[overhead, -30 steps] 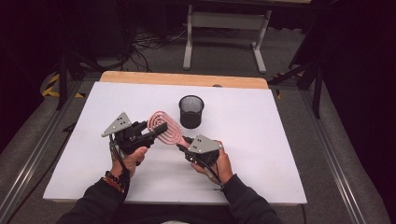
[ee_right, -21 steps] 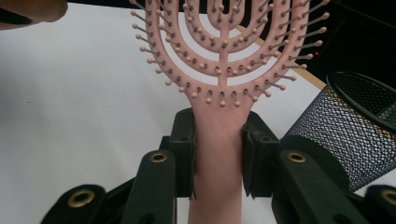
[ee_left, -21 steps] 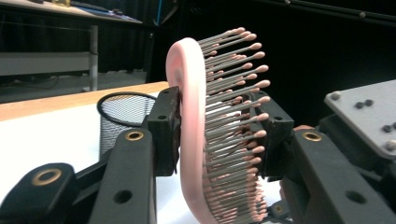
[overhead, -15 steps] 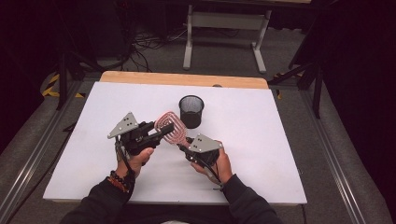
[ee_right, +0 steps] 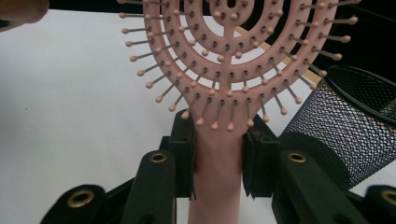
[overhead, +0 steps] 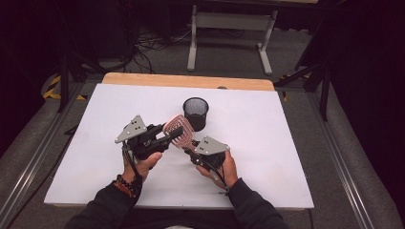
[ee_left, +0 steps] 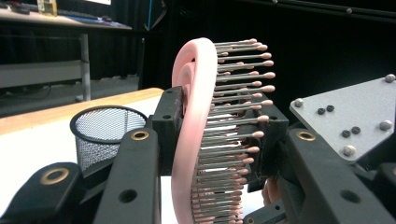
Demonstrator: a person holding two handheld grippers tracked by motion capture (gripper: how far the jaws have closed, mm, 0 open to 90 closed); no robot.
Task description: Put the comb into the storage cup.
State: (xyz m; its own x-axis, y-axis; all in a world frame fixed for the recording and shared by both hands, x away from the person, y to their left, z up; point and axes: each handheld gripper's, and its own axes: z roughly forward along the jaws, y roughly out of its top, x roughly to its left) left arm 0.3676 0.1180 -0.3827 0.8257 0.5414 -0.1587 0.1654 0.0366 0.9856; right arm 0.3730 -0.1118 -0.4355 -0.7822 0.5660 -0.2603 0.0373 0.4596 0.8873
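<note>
Your right gripper [overhead: 190, 151] is closed on the handle of the pink brush [overhead: 177, 132]; the neck sits between its pads. Your left gripper [overhead: 168, 135] has just been closing and now clamps the brush head from the side. The brush is held above the table [overhead: 286, 143], just beside the black mesh cup [overhead: 196, 113]. I can read no brand or label on them.

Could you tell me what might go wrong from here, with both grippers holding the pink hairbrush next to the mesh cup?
1. The left gripper clamps the hairbrush across its head and pins, so the thin pins could bend.
2. The right gripper is also shut on the handle; if the hands pull apart or twist, the brush could strain or slip.
3. The mesh cup stands close behind and could be knocked over.
</note>
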